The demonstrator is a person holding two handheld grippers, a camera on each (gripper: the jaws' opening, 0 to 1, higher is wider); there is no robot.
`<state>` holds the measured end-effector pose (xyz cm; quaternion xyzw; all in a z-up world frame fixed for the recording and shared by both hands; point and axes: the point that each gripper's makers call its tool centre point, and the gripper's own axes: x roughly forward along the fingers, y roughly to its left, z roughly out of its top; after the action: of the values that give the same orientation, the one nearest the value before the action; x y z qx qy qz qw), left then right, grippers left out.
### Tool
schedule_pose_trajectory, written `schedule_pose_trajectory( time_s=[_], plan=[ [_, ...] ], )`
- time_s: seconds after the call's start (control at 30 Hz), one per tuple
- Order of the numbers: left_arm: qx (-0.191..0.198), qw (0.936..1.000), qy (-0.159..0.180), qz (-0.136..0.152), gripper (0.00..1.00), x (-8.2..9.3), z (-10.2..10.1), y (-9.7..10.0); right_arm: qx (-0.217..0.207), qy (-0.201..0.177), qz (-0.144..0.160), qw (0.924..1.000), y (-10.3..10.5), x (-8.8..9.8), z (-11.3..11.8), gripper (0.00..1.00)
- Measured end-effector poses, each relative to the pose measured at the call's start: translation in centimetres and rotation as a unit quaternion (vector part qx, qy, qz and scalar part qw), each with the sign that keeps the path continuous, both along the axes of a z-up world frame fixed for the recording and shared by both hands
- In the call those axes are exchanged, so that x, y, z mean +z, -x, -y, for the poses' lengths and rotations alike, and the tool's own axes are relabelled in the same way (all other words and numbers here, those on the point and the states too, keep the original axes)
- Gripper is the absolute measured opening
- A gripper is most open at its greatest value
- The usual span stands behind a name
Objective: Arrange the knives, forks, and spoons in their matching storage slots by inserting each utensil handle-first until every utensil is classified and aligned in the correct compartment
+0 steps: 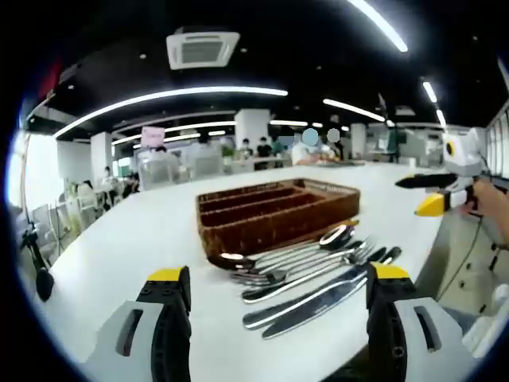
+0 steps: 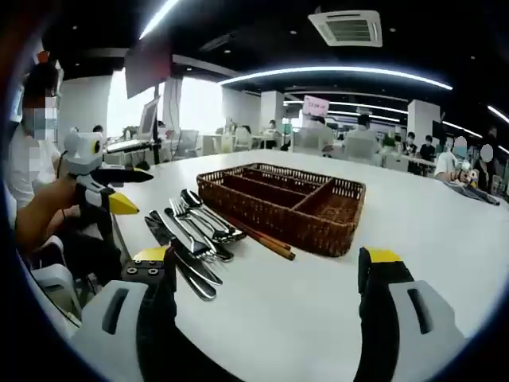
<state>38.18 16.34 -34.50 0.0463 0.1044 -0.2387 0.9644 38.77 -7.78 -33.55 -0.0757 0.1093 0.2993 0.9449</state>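
A white worktop (image 1: 143, 231) carries a brown wicker tray (image 1: 274, 211) with long compartments running side by side and a shorter cross compartment at one end; no utensil can be seen in any of them. Just beside the tray, on the worktop, lies a loose cluster of cutlery: spoons (image 1: 334, 235) with their bowls nearest the tray's end, forks (image 1: 314, 267) next to them, and dark-handled knives (image 1: 318, 298) on the outer side of the group, all roughly parallel to the tray's long side. In the left gripper view the left gripper (image 1: 278, 298) sits low over the near edge of the worktop, its yellow-tipped jaws spread wide apart with nothing between them, the knives lying beyond the gap. The right gripper (image 1: 433, 195) shows at the right of that view, held off the far side of the worktop by a hand. In the right gripper view the right gripper (image 2: 266, 274) also has its jaws wide apart and empty, the tray ahead and slightly right, the cutlery to the left of it (a pair of brown chopsticks (image 2: 266, 239) lies along the tray's near wall). The left gripper appears there at the left, held by a seated person (image 2: 36, 199). People sit at distant tables under long ceiling lights (image 1: 171, 97).
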Motion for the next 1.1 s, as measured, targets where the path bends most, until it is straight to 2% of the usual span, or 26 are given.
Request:
schedule_pose_trajectory(
  time_s=[1.1],
  plan=[
    [0.002, 1.0, 0.001, -0.005, 0.92, -0.33, 0.03, 0.15, 0.005, -0.003, -0.005, 1.0, 0.23, -0.09, -0.14, 0.99]
  ],
)
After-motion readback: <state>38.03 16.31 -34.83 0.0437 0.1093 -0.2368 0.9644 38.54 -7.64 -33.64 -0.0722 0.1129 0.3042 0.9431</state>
